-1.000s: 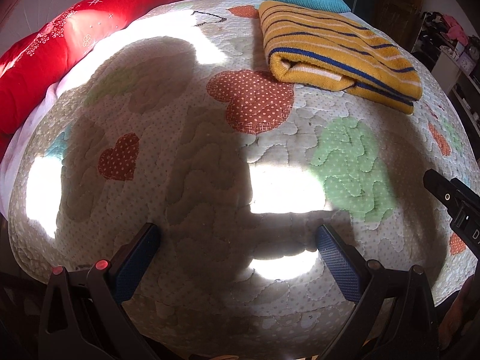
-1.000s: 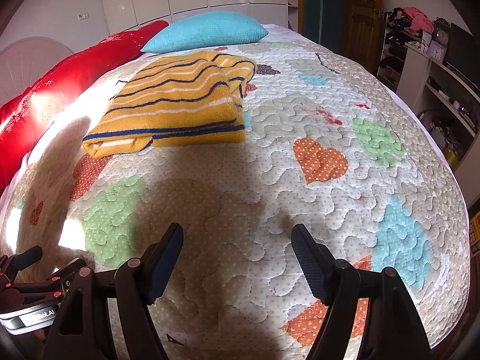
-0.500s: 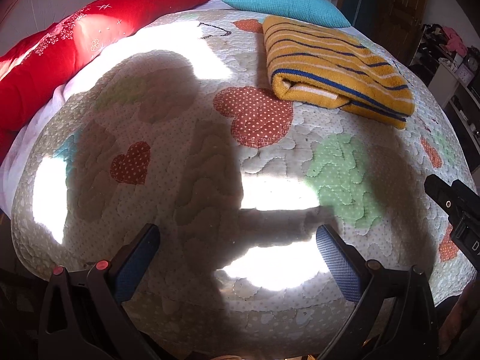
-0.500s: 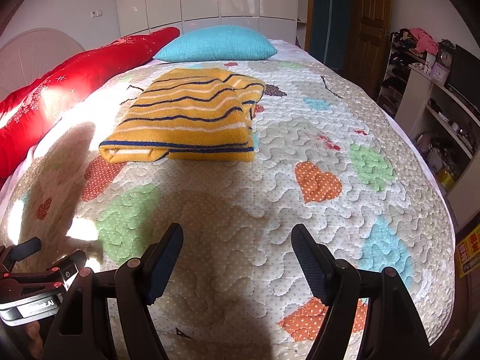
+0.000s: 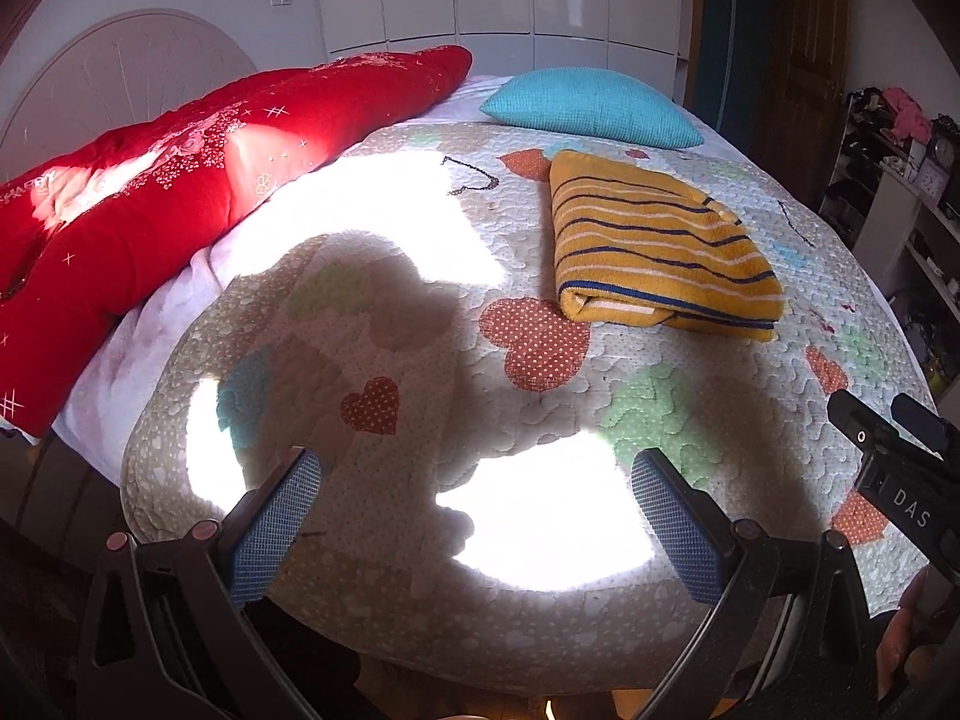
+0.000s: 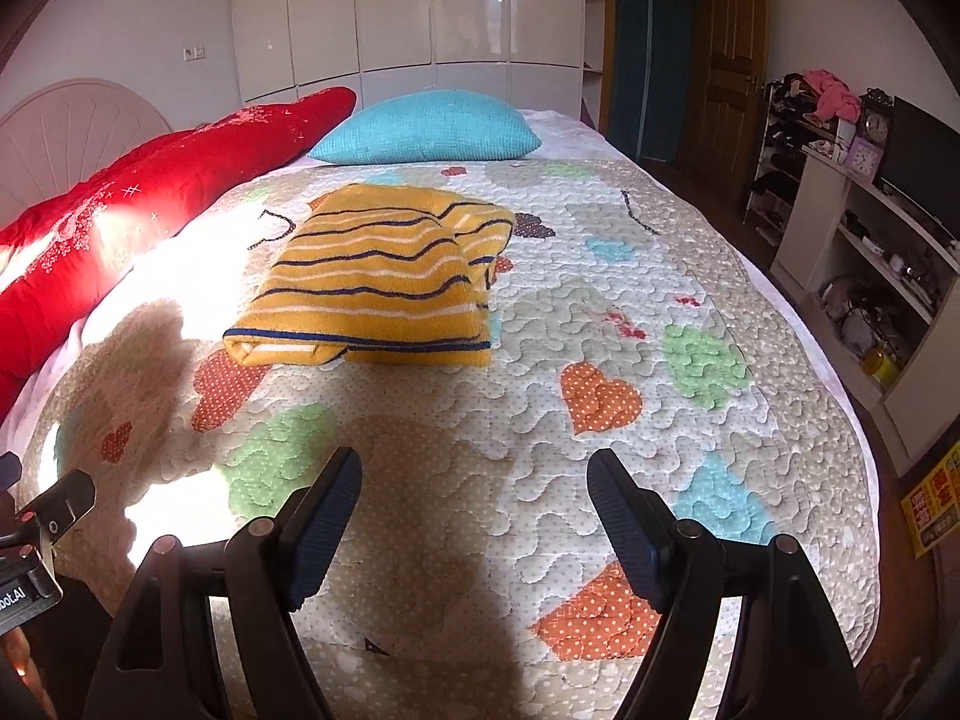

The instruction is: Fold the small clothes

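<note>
A yellow garment with blue and white stripes lies folded into a neat rectangle on the quilted bedspread, towards the far middle of the bed; it also shows in the right wrist view. My left gripper is open and empty, held over the near edge of the bed, well short of the garment. My right gripper is open and empty too, over the near edge. The right gripper's body shows at the right edge of the left wrist view.
A long red pillow lies along the left side and a turquoise pillow at the head of the bed. White wardrobes stand behind. Shelves with clutter and a wooden door are on the right.
Both grippers have drawn back and up from the bed, so the folded garment looks farther away and more of the room shows. Both stayed open.
</note>
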